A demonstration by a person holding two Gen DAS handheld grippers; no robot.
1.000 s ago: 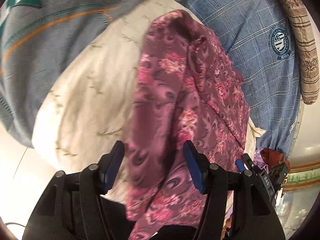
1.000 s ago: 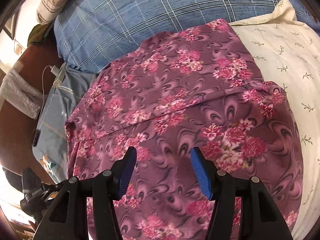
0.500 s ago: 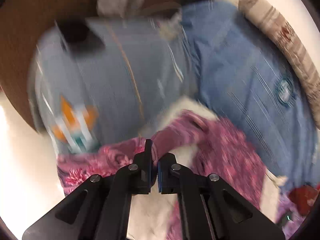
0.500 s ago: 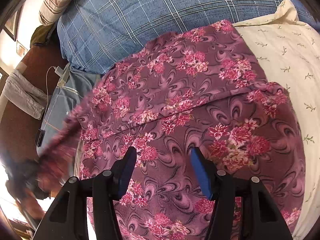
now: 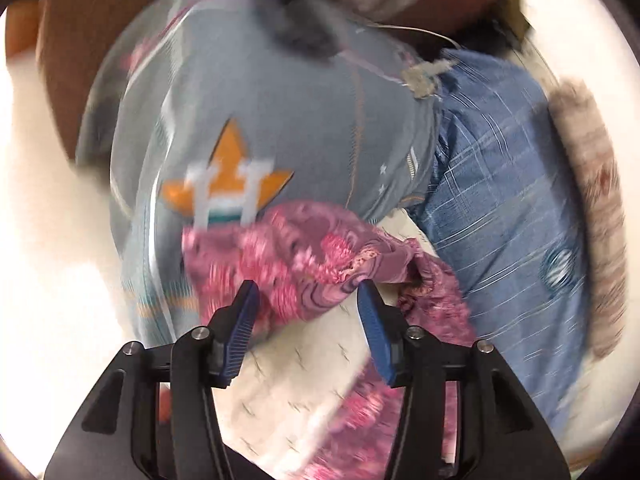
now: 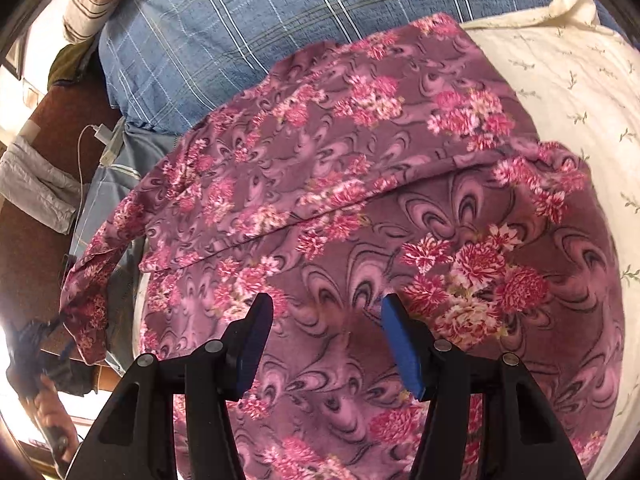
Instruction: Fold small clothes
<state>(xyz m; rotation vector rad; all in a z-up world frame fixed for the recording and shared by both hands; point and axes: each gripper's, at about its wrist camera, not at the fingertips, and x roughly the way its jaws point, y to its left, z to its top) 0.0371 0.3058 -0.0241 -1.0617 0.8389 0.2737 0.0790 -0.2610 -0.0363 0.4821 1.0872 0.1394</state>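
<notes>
While both spread | left tool (image 5: pixel 308 300), right tool (image 6: pixel 326 316) | over floral garment (image 6: pixel 360 184)

Both wrist cameras look steeply down along their tools, close over the bed. Each frames the floral garment (image 5: pixel 304 264) (image 6: pixel 360 208), cream pillow (image 5: pixel 304 368) (image 6: pixel 560 72) and blue plaid pillow (image 5: pixel 500 200) (image 6: pixel 240 32).

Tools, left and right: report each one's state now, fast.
Left tool: open, holding nothing.
Right tool: open, empty, over the floral garment.
</notes>
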